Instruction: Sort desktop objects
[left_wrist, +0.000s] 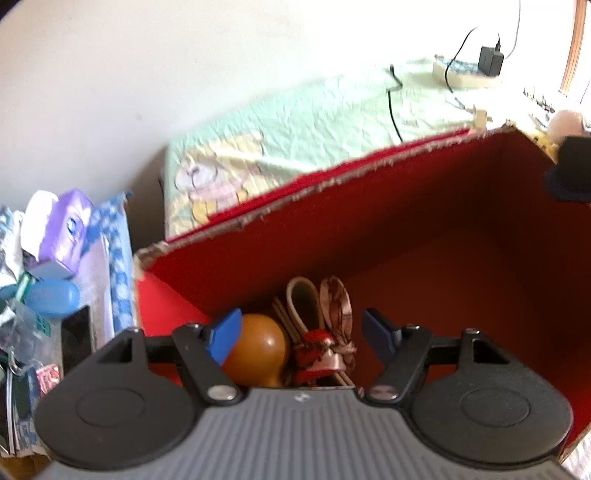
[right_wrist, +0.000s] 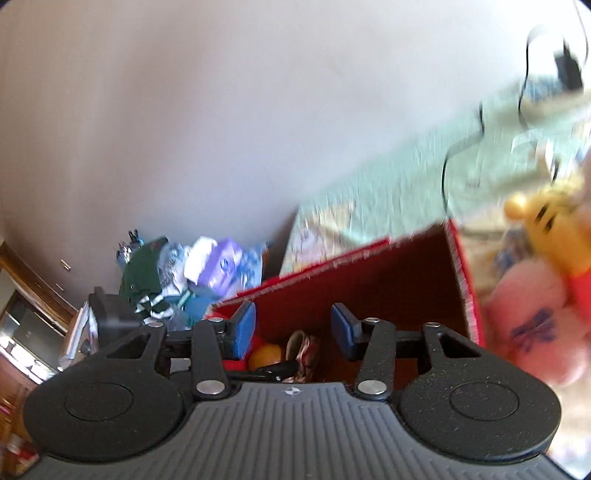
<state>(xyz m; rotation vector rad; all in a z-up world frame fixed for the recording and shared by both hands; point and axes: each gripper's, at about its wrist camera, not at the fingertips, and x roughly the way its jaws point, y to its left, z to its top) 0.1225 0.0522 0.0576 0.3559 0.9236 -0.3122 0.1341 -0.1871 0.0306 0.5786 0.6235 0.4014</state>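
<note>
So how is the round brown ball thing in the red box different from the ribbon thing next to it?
The brown ball is smooth, rounded and one plain shiny colour; the ribbon bundle is floppy, looped and patterned in pink, cream and red. The ball looks solid, while the ribbon bundle is made of thin strips. Both lie side by side in the red box, below the open left gripper.
</note>
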